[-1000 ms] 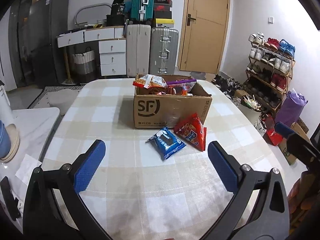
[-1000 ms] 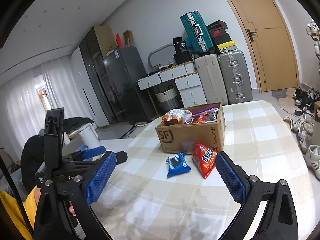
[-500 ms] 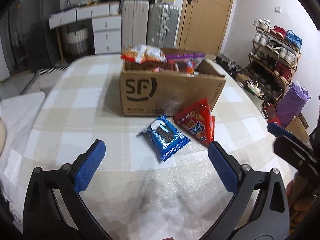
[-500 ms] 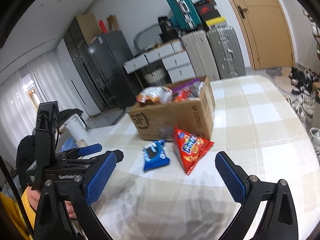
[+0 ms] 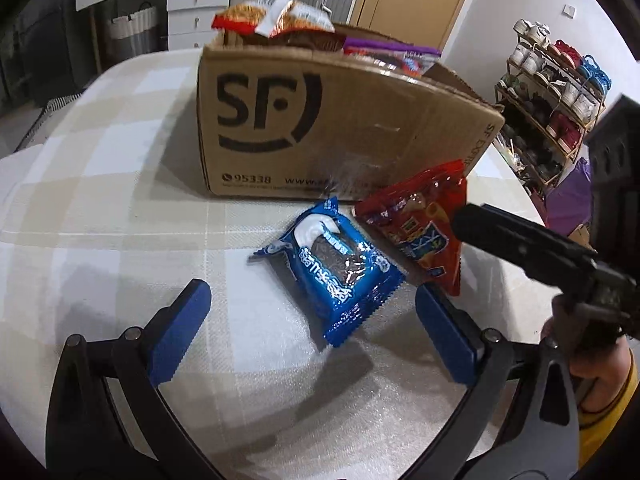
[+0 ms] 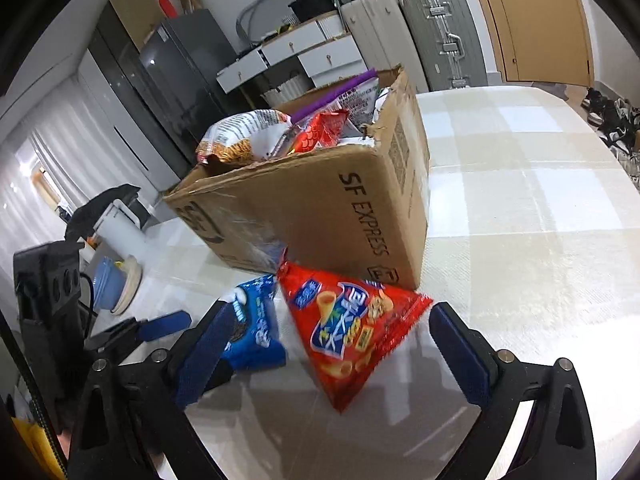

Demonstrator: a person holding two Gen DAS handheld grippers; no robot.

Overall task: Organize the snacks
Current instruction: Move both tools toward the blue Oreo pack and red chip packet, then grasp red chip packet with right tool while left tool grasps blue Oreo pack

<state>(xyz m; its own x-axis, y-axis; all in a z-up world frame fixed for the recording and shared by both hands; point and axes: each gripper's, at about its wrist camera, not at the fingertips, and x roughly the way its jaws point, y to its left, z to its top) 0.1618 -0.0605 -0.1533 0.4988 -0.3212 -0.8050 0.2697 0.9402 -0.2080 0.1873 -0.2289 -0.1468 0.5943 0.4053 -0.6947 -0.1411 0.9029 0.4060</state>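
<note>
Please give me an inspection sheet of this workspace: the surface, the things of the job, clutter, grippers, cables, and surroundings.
Surface: table under a beige checked cloth.
Job's things: blue cookie packet and red snack bag lie side by side in front of the cardboard box; the box is open and heaped with snack packs.
Clutter: blue bowls on a side counter.
Grippers: left gripper open, lined up with the blue packet; right gripper open, astride the red bag; neither grips anything.
Cables: a black cable by the left handle.
Surroundings: suitcases, shoe rack, wooden door, white drawers.
</note>
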